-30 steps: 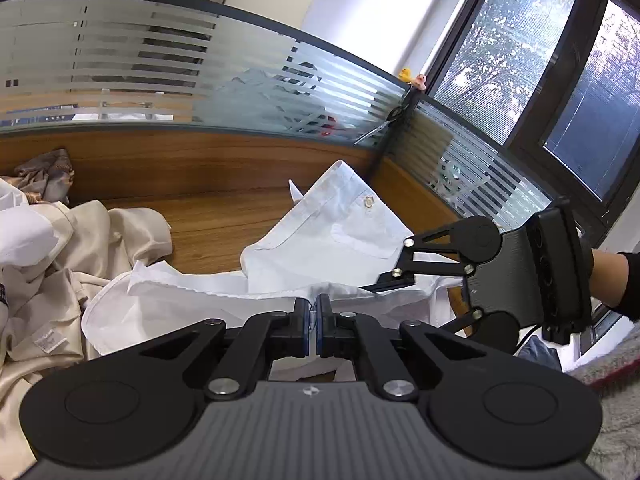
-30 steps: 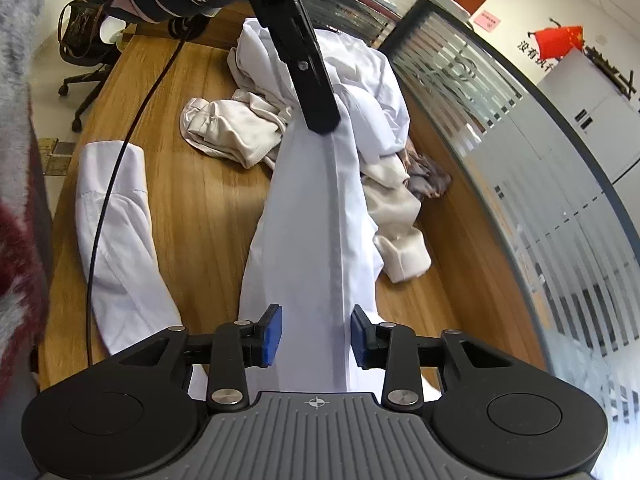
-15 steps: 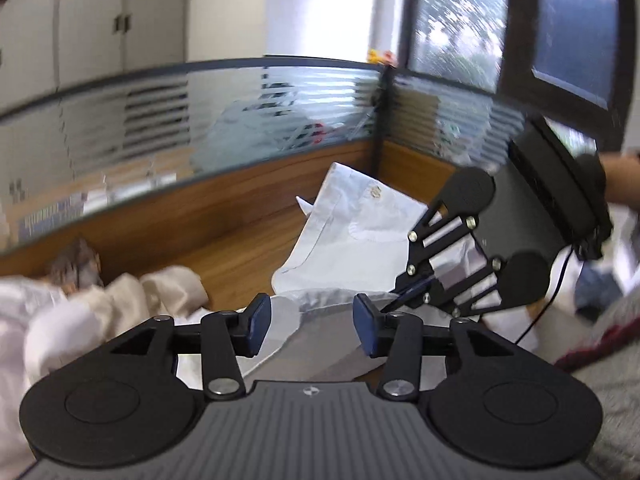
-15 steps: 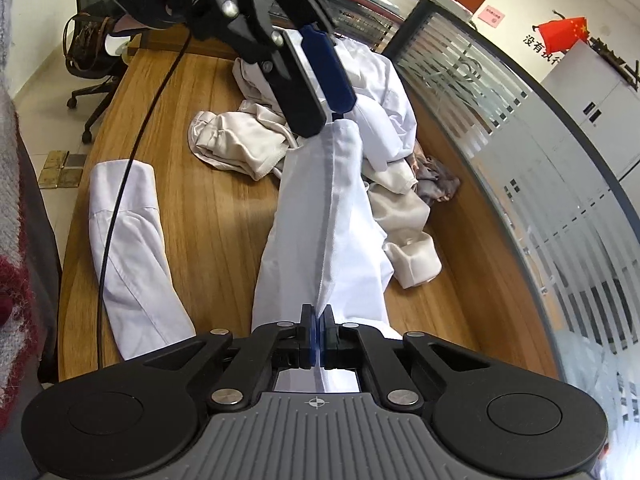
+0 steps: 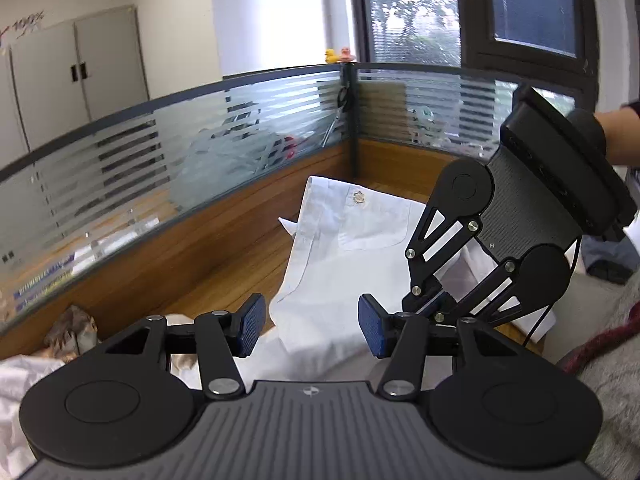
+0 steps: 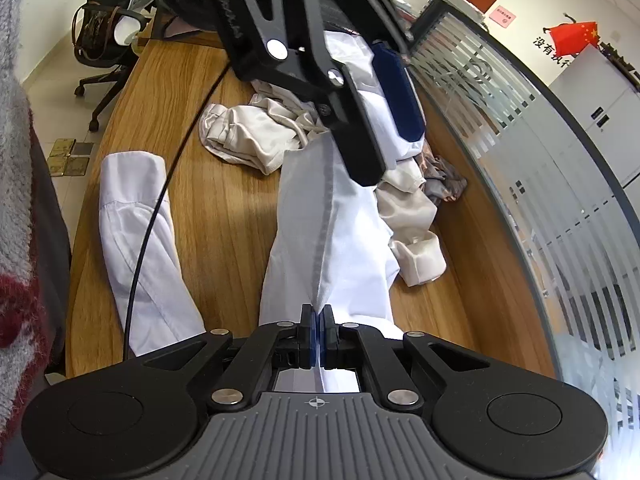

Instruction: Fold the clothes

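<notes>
A white shirt (image 6: 344,240) lies lengthwise on the wooden desk (image 6: 224,220), its buttoned edge raised in a ridge. My right gripper (image 6: 318,336) is shut on the near end of that edge. My left gripper (image 6: 390,156) hangs over the far end, jaws opening, blue pads (image 6: 400,92) apart and off the cloth. In the left wrist view the left gripper (image 5: 310,328) stands over the white shirt (image 5: 348,264), whose chest pocket and collar face the corner. The right gripper (image 5: 424,310) pinches the cloth just beyond it.
One white sleeve (image 6: 140,240) lies apart at the desk's left, crossed by a black cable (image 6: 148,240). A beige garment (image 6: 248,136) and a patterned cloth (image 6: 444,184) are heaped at the far end. A striped glass partition (image 6: 540,180) bounds the right side. An office chair (image 6: 104,60) stands beyond.
The left gripper let go of the shirt's edge, opened, rolled and lifted a little. The right gripper closed on the shirt's near edge and stayed in place.
</notes>
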### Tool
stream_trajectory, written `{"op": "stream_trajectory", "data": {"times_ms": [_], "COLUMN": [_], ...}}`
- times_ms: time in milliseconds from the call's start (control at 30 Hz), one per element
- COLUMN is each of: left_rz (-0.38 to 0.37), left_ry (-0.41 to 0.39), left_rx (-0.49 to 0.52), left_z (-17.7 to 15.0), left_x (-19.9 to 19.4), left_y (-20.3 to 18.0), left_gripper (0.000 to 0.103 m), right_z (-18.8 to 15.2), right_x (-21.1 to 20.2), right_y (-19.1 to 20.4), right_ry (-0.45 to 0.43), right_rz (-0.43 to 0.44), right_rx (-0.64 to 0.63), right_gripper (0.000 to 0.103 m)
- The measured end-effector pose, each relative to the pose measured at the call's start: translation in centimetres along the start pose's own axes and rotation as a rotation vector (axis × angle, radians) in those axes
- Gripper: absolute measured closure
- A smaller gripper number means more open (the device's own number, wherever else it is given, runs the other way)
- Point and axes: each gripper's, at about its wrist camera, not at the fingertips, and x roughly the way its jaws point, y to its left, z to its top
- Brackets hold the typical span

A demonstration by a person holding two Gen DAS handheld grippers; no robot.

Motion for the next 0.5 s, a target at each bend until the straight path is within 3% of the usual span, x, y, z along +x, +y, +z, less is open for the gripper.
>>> {"op": "stream_trajectory", "data": {"times_ms": [167, 367, 500], "left_rz": [-0.084, -0.086, -0.09], "left_ry": [0.067, 0.14, 0.154], "left_rx": [0.091, 0.228, 0.298], "left_z": [-0.6, -2.2, -2.7], "left_x": [1.8, 4.4, 5.0], "left_y": [-1.5, -3.2, -3.8], "left_gripper": [0.046, 0.046, 0.052], "right_z": [0.1, 0.1, 0.1], "right_x": [-0.2, -0.8, -1.1], "right_y": [0.1, -0.3, -0.4], "right_ry": [-0.002, -0.014, -0.022], "right_rz": [-0.015, -0.023, -0.026], "right_rx": [0.005, 0.024, 0.031], "right_gripper": [0.099, 0.099, 0.099]}}
